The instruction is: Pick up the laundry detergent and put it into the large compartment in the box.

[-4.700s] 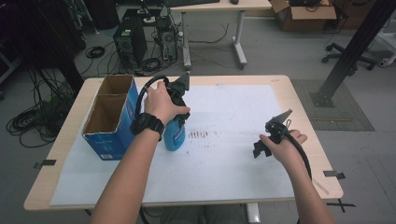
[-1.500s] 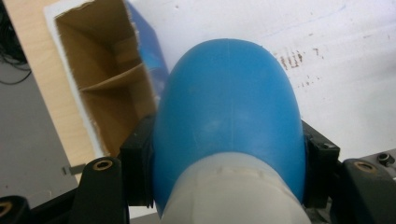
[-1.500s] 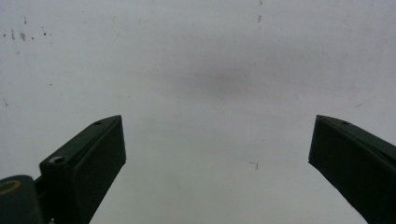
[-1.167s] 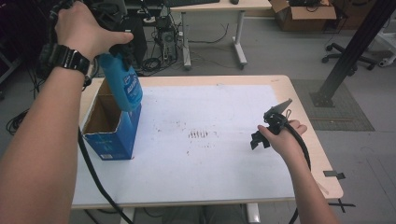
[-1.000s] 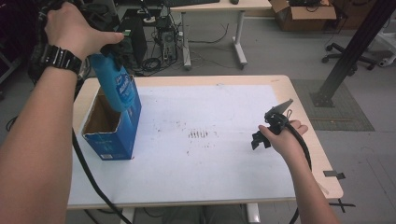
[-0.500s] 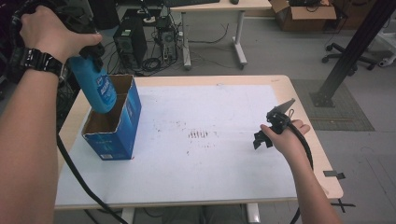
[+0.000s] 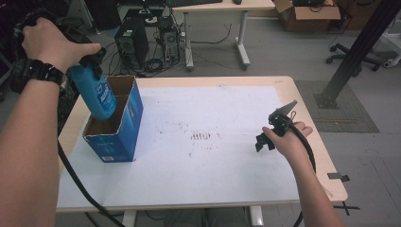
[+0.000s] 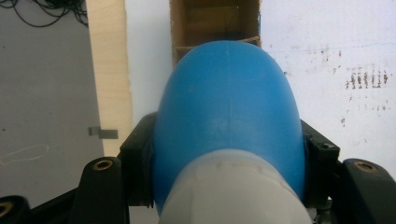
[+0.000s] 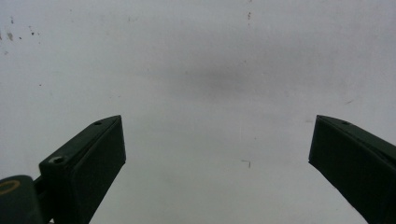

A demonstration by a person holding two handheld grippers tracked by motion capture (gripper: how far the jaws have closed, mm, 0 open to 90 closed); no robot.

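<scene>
My left gripper is shut on a blue bottle near its pale top end, and holds it above the table's left side. The bottle's lower end hangs at the open top of a blue cardboard box, whose brown inside is split by a divider. In the left gripper view the bottle sits between the black jaws, with the box beyond it. My right gripper rests low at the table's right side. In the right gripper view it is open, with only white sheet between its jaws.
A white sheet with dark smudges covers the wooden table. Beyond the far edge are computer towers with cables, another desk and a cardboard box. A black post stands at the right.
The bottle, earlier standing on the table beside the box, is now in the air. Over the last second my left hand carried it leftward and down toward the box's opening. The right hand stayed put.
</scene>
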